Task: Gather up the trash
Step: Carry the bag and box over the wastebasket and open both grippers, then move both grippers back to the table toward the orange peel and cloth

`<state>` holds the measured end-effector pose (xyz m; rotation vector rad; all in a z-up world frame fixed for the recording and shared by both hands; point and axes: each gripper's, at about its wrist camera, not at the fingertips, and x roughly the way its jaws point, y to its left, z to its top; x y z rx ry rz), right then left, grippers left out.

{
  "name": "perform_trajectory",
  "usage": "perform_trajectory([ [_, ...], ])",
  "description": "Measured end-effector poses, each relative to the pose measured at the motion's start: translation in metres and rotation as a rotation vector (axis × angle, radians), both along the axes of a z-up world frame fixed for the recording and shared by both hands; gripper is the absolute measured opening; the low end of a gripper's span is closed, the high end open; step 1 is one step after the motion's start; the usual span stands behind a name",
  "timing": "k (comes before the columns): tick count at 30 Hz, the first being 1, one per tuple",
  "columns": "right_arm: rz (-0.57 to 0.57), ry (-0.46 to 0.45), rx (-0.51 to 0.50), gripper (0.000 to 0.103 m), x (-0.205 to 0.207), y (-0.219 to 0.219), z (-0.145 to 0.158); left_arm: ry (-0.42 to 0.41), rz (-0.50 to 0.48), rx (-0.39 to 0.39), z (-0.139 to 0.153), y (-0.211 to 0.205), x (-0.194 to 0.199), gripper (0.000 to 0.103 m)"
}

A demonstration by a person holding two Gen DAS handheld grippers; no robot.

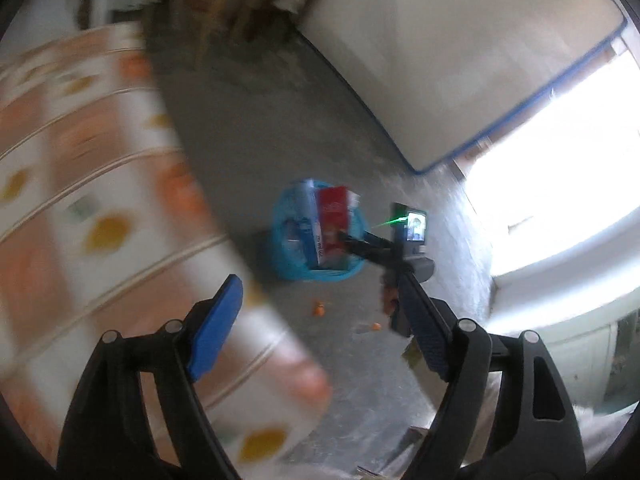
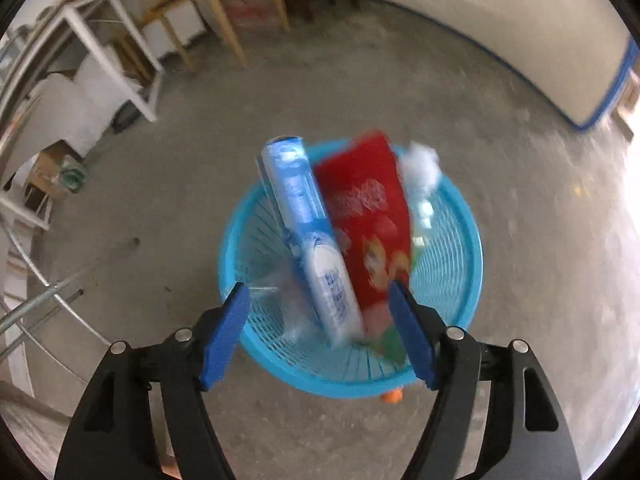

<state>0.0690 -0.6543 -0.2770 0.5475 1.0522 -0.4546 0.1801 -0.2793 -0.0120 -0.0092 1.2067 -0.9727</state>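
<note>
Hovering over the blue mesh basket (image 2: 452, 240), right gripper (image 2: 320, 332) is spread, nothing pinched; red carton (image 2: 368, 216) and blue-white carton (image 2: 308, 232) stand tilted inside it, white crumpled scrap (image 2: 420, 164) behind. Cartons look light, stiff, likely smooth; best pinched across flat faces near the top. Left gripper (image 1: 320, 328) spread, empty, beside the patterned bench (image 1: 80, 160). Small orange bits (image 1: 319, 309) on the floor (image 1: 256, 120), near the basket.
</note>
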Motion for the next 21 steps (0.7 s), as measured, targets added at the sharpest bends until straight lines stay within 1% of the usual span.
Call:
perform_trajectory([
  [1, -0.027, -0.028, 0.014, 0.07, -0.011, 0.0, 0.001, -0.031, 0.046, -0.001, 0.003, 0.034, -0.006, 0.076],
  [4, -0.065, -0.073, 0.028, 0.07, -0.034, 0.005, 0.013, -0.104, 0.142, 0.023, 0.008, 0.095, -0.019, 0.076],
  [7, -0.084, -0.116, 0.043, 0.07, -0.059, 0.013, 0.029, -0.117, 0.229, 0.03, 0.011, 0.146, -0.027, 0.077],
  [8, -0.086, -0.126, 0.045, 0.07, -0.066, 0.017, 0.036, -0.12, 0.245, 0.026, 0.009, 0.152, -0.031, 0.077],
  [9, -0.086, -0.139, 0.049, 0.07, -0.074, 0.023, 0.044, -0.135, 0.263, 0.021, 0.013, 0.165, -0.034, 0.077],
  [10, -0.08, -0.152, 0.052, 0.07, -0.079, 0.029, 0.052, -0.152, 0.272, 0.02, 0.014, 0.17, -0.036, 0.077],
  [12, -0.064, -0.175, 0.054, 0.07, -0.088, 0.039, 0.065, -0.203, 0.295, 0.03, 0.021, 0.188, -0.043, 0.078],
  [14, -0.039, -0.207, 0.073, 0.075, -0.093, 0.054, 0.083, -0.23, 0.322, 0.039, 0.024, 0.207, -0.046, 0.078],
  [15, -0.026, -0.228, 0.085, 0.075, -0.095, 0.061, 0.091, -0.237, 0.335, 0.035, 0.027, 0.216, -0.047, 0.078],
  [16, 0.001, -0.265, 0.111, 0.076, -0.095, 0.071, 0.104, -0.249, 0.357, 0.027, 0.03, 0.227, -0.051, 0.078],
  [18, 0.033, -0.302, 0.15, 0.076, -0.092, 0.083, 0.118, -0.274, 0.382, 0.009, 0.032, 0.248, -0.06, 0.078],
  [19, 0.061, -0.337, 0.186, 0.076, -0.087, 0.094, 0.131, -0.288, 0.393, 0.005, 0.032, 0.256, -0.063, 0.078],
  [21, 0.109, -0.378, 0.216, 0.076, -0.076, 0.109, 0.149, -0.32, 0.423, 0.005, 0.035, 0.274, -0.072, 0.078],
])
